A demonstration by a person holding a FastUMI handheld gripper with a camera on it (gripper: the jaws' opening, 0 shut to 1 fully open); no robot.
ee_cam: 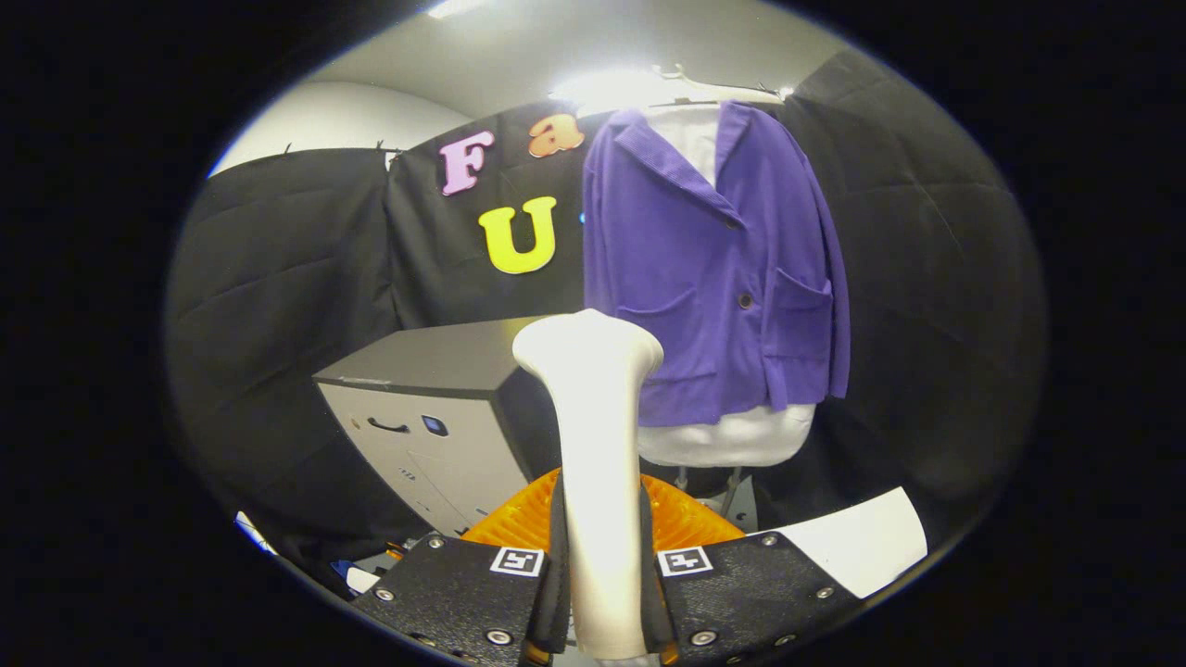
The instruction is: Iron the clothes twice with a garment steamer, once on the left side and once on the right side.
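Tongs (602, 565): clamped on the garment steamer (593, 445) handle, head upright.
Jacket (709, 259): hanging beyond the steamer head, apart from it.
Risk: narrow handle may twist in the grip; a pass may miss one side.

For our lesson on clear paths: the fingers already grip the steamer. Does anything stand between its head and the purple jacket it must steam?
Nothing visible does. The gripper is shut on the steamer, whose head rises just before the purple jacket. The grey cabinet stands off to one side.
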